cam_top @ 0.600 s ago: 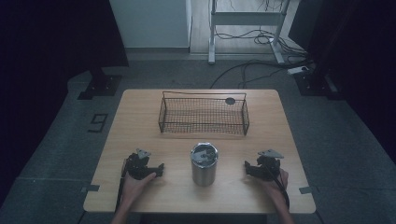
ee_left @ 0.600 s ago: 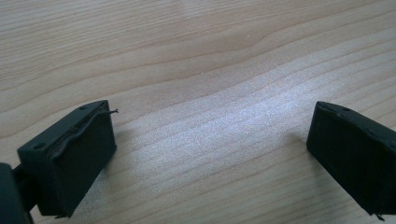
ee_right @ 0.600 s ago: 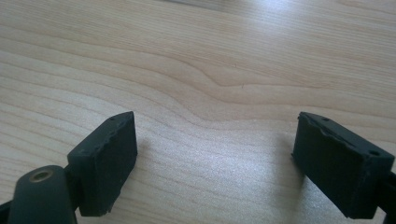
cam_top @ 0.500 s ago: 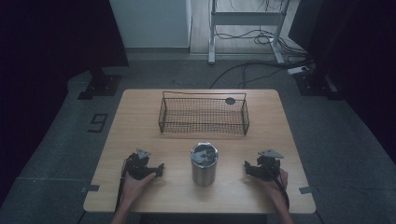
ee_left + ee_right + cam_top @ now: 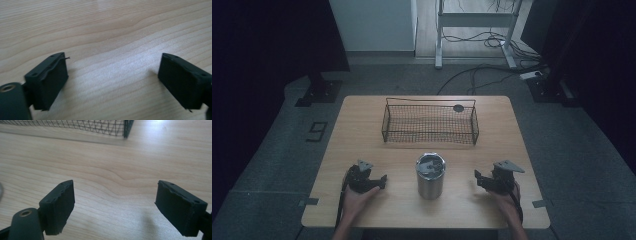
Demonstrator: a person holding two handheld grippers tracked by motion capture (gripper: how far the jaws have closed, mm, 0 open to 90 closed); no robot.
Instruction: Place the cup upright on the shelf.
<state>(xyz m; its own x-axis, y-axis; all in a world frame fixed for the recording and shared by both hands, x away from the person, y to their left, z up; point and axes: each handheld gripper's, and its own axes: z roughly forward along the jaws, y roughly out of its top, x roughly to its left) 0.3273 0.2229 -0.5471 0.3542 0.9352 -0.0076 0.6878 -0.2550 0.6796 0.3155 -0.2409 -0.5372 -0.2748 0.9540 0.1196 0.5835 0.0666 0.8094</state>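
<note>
A steel cup (image 5: 430, 176) with something dark inside stands upright on the wooden table (image 5: 362, 125), near the front middle. A black wire basket (image 5: 430, 121) sits behind it toward the far edge. My left gripper (image 5: 379, 181) rests on the table left of the cup, held by a hand. Its jaws stand wide open over bare wood, as the left gripper (image 5: 113, 75) view shows. My right gripper (image 5: 478, 179) rests right of the cup, jaws also wide open. In the right gripper (image 5: 115, 200) view the basket corner (image 5: 126, 128) lies ahead.
A small dark round mark (image 5: 458, 107) lies on the table behind the basket's right end. Around the table are grey floor, cables (image 5: 492, 70) and a metal frame (image 5: 477, 22) at the back, and dark stands at both sides.
</note>
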